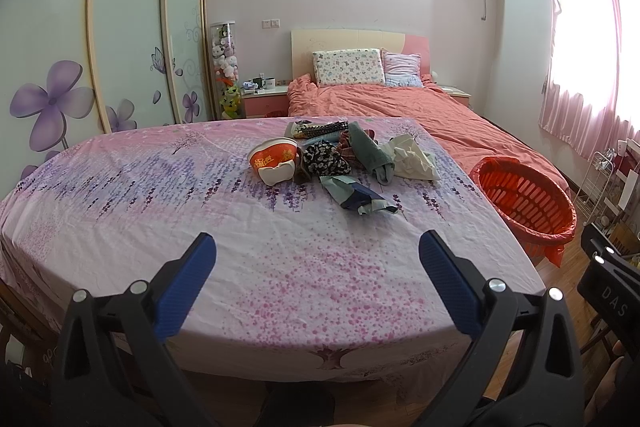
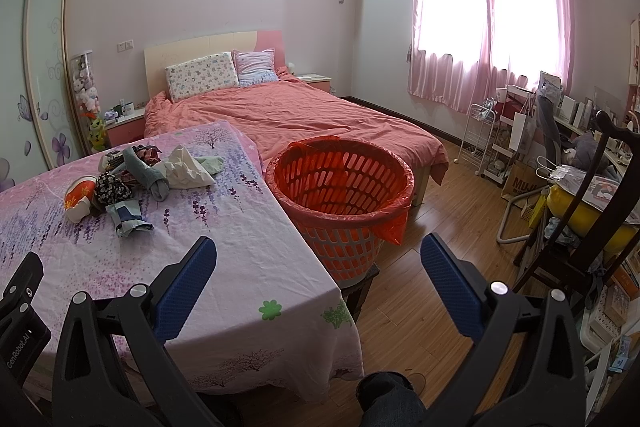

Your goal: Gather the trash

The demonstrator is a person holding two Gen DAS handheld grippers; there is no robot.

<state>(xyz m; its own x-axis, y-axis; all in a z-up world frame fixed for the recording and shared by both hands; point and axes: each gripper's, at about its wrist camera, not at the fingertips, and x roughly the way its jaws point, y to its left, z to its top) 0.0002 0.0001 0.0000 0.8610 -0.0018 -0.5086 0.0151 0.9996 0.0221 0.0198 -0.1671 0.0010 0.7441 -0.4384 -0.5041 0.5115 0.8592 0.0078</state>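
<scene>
A heap of trash lies on the far part of a table covered with a pink and lilac floral cloth [image 1: 280, 267]: an orange and white paper bowl [image 1: 273, 163], a crumpled blue-green wrapper [image 1: 358, 197], a grey sock [image 1: 370, 151], a crumpled white paper [image 1: 412, 157] and dark patterned scraps [image 1: 326, 159]. My left gripper [image 1: 318, 247] hovers open over the table's near half, well short of the heap. My right gripper [image 2: 318, 249] is open above the table's right edge, with the red-lined orange basket [image 2: 340, 195] just beyond it. The heap [image 2: 132, 183] lies far left in the right wrist view.
A bed with a coral quilt [image 2: 304, 119] stands behind the table and basket. Wardrobe doors [image 1: 120, 27] line the left wall. At the right are a wire trolley [image 2: 480, 139], a dark wooden chair [image 2: 580, 247] and clutter on the wooden floor. A person's knee [image 2: 388, 395] shows below.
</scene>
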